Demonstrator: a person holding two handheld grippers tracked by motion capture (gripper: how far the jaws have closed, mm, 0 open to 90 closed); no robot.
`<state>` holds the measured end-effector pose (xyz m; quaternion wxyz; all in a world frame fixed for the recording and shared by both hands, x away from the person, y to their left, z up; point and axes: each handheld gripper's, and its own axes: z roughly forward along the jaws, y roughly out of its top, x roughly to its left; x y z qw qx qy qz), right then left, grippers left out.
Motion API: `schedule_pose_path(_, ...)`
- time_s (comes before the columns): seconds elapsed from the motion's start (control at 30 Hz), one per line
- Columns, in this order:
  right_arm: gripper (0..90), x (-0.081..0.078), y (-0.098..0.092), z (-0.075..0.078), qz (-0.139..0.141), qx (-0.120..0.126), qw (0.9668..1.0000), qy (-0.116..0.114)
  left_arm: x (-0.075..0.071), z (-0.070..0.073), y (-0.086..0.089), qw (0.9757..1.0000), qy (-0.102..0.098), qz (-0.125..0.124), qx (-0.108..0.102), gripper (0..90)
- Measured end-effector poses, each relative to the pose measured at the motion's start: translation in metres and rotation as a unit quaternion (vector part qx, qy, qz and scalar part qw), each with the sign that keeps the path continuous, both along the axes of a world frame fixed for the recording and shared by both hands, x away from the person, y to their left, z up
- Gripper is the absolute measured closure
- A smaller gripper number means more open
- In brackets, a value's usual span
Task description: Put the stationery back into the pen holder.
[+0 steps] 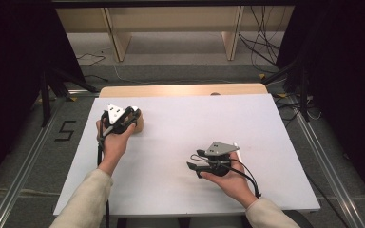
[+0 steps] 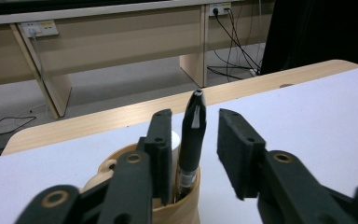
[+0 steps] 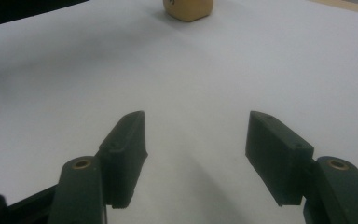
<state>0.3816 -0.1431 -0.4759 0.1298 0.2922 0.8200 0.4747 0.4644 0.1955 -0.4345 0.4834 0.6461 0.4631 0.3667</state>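
Tool [image 2: 194, 154] parted around pen [image 2: 191, 140] in holder [image 2: 177, 210].

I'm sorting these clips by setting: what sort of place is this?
Probably a lab or recording room: a white-topped table set among black curtains, floor rails, loose cables and wall sockets, with plain wooden benches behind.

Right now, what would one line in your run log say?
left gripper: open around black pen standing in wooden holder | right gripper: open, empty, over white table
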Motion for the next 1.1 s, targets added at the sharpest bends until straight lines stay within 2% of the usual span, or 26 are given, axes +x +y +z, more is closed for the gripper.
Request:
schedule_pose_path(0.13,38.1,0.0,-0.001,0.0,-0.002,-0.001,1.0,0.001,-0.009,0.001,0.003,1.0,-0.006,-0.005,0.004,53.3)
schedule_pose_path(0.3,37.8,0.002,-0.003,0.001,-0.006,0.0,1.0,0.001,-0.021,0.001,0.007,1.0,-0.007,0.0,0.003,46.5)
schedule_pose_path(0.53,37.5,0.004,-0.009,0.002,-0.014,-0.001,0.9999,-0.001,-0.042,-0.003,0.008,1.0,0.006,0.0,0.0,41.5)
schedule_pose_path(0.7,37.3,0.005,-0.015,0.004,-0.024,-0.004,0.9997,0.001,-0.055,-0.007,0.004,0.9996,0.018,-0.021,-0.01,40.6)
schedule_pose_path(0.93,37.3,0.007,-0.027,0.005,-0.042,-0.007,0.9991,0.004,-0.073,-0.016,-0.003,0.9975,0.037,-0.054,-0.028,39.4)
schedule_pose_path(1.1,38.2,0.008,-0.037,0.006,-0.06,-0.014,0.998,0.009,-0.087,-0.025,-0.012,0.995,0.051,-0.084,-0.02,39.0)
